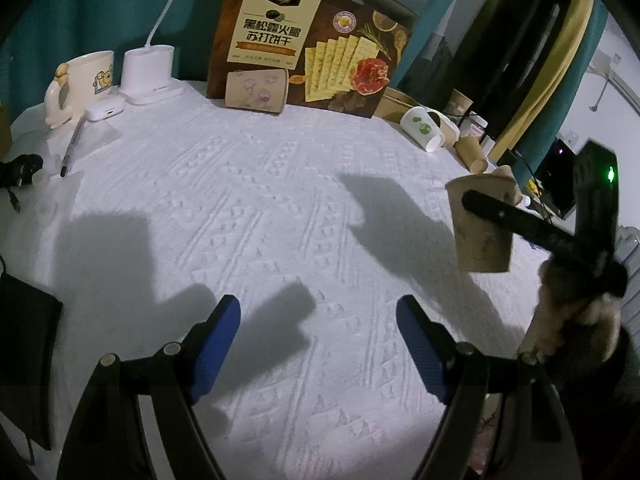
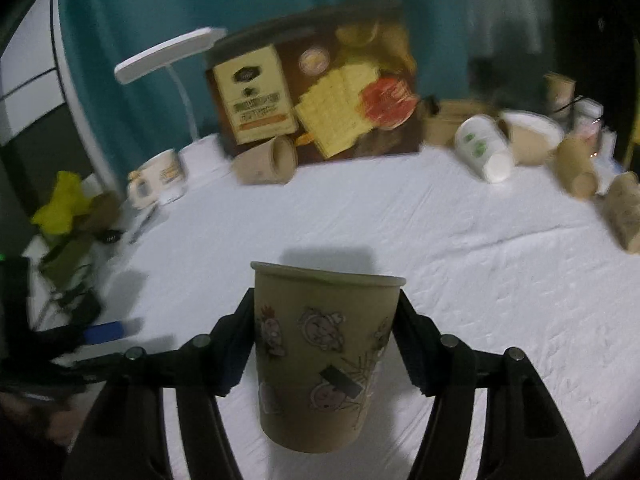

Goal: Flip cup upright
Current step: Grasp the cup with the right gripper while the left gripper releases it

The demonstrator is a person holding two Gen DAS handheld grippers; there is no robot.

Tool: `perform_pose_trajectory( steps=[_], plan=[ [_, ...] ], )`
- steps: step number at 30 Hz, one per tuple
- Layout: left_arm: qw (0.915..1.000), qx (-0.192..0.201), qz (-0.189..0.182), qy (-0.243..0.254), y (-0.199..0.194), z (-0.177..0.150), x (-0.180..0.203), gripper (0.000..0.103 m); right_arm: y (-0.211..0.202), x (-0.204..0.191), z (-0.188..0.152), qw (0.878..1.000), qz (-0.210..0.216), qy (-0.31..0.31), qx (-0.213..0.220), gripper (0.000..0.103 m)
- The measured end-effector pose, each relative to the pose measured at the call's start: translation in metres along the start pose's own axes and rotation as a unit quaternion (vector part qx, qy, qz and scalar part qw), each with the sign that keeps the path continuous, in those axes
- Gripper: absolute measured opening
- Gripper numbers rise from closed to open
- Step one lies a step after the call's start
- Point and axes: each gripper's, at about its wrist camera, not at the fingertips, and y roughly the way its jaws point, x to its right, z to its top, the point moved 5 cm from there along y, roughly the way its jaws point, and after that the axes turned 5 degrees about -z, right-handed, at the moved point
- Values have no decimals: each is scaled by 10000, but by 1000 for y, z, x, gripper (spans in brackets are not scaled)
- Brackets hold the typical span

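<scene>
My right gripper (image 2: 324, 332) is shut on a brown paper cup (image 2: 320, 360) printed with cartoon figures. The cup stands upright with its rim on top and hangs above the white tablecloth (image 2: 460, 280). In the left wrist view the same cup (image 1: 480, 228) shows at the far right, held by the right gripper (image 1: 476, 204) above the cloth. My left gripper (image 1: 318, 340) is open and empty, low over the cloth (image 1: 280, 200) near its front edge.
A cracker box (image 1: 312, 40) stands at the back with a brown cup (image 1: 256, 90) lying on its side before it. A mug (image 1: 82, 80), lamp base (image 1: 148, 74) and pen (image 1: 72, 146) are at back left. Several tipped cups (image 1: 424, 128) lie at back right.
</scene>
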Motion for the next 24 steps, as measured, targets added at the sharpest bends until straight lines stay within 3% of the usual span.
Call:
perform_pose_trajectory(
  steps=[6, 10, 15, 21, 24],
  plan=[
    [10000, 51, -49, 40, -4, 0, 2, 80, -6, -13, -25, 9983, -229, -245, 476, 61],
    [9999, 13, -94, 89, -1, 0, 6, 80, -16, -18, -36, 9979, -47, -126, 635, 61],
    [9998, -61, -140, 112, 1, -5, 9, 80, -35, -22, -53, 9951, -190, -236, 945, 61],
    [9999, -28, -62, 141, -2, -8, 13, 80, -43, -27, -65, 9959, -255, -309, 816, 63],
    [9996, 51, 206, 180, -5, -9, 15, 80, -39, -31, -75, 9979, -324, -278, 497, 72]
  ],
)
